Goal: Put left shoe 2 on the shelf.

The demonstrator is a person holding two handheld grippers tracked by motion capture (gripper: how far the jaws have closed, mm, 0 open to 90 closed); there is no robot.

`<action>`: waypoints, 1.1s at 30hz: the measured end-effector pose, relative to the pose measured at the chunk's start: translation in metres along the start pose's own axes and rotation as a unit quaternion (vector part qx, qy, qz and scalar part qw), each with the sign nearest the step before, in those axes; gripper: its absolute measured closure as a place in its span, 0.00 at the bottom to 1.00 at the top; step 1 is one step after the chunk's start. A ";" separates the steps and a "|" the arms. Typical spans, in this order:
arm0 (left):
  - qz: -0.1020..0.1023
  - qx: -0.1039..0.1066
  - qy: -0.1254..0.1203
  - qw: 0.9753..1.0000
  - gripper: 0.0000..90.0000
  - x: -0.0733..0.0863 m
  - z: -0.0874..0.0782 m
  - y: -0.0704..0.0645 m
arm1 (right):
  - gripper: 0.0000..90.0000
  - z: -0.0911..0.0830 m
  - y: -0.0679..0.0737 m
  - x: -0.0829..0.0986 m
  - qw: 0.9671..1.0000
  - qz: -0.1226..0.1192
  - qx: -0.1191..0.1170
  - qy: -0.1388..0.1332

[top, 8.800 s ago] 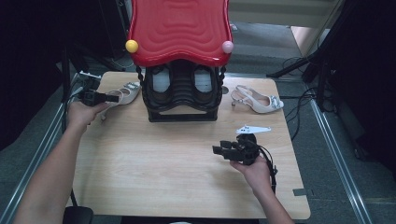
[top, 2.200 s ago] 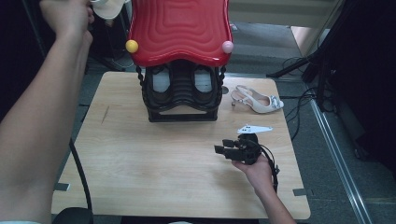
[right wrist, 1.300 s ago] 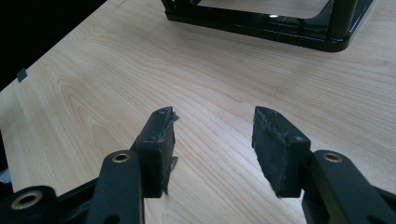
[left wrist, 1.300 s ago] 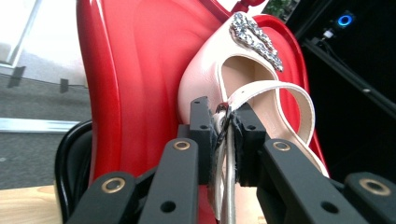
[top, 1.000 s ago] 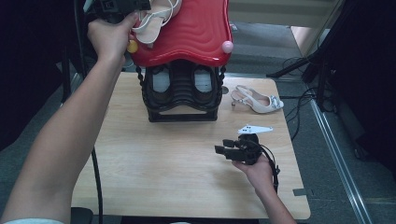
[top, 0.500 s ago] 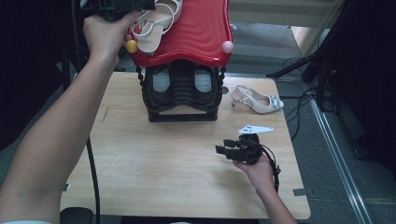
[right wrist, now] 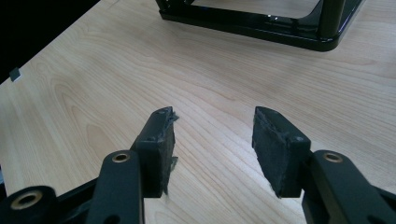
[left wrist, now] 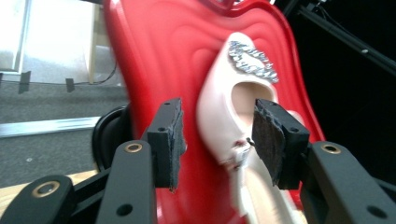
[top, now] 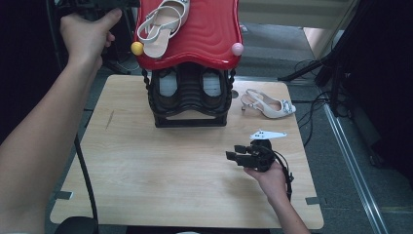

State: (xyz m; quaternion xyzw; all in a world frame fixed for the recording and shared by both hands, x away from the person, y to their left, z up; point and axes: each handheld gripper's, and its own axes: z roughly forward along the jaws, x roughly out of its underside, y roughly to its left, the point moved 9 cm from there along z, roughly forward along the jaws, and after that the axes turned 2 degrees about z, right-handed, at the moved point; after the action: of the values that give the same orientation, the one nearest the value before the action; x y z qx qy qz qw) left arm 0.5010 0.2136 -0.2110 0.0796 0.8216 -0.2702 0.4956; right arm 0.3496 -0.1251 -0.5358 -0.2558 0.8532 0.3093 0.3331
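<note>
Sandal (left wrist: 224,126) lies on the red wavy rack top (top: 204,29), between the left gripper's (left wrist: 218,140) spread jaws, untouched by either pad. Right gripper (right wrist: 212,144) rests parted over the table (top: 146,165).

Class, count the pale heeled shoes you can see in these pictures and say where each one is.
2. One shoe lies on the red rack top; the other shoe sits on the table, right of the rack. More may be hidden inside the rack.
</note>
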 end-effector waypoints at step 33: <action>-0.022 0.007 0.035 0.999 0.58 0.144 0.010 0.069 | 0.56 -0.003 -0.007 -0.002 1.000 0.004 0.009 -0.005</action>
State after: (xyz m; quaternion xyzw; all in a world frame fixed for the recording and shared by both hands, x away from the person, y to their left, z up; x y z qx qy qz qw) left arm 0.4645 0.2466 -0.3631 0.0742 0.8380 -0.2843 0.4599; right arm 0.3540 -0.1313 -0.5357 -0.2482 0.8552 0.3041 0.3384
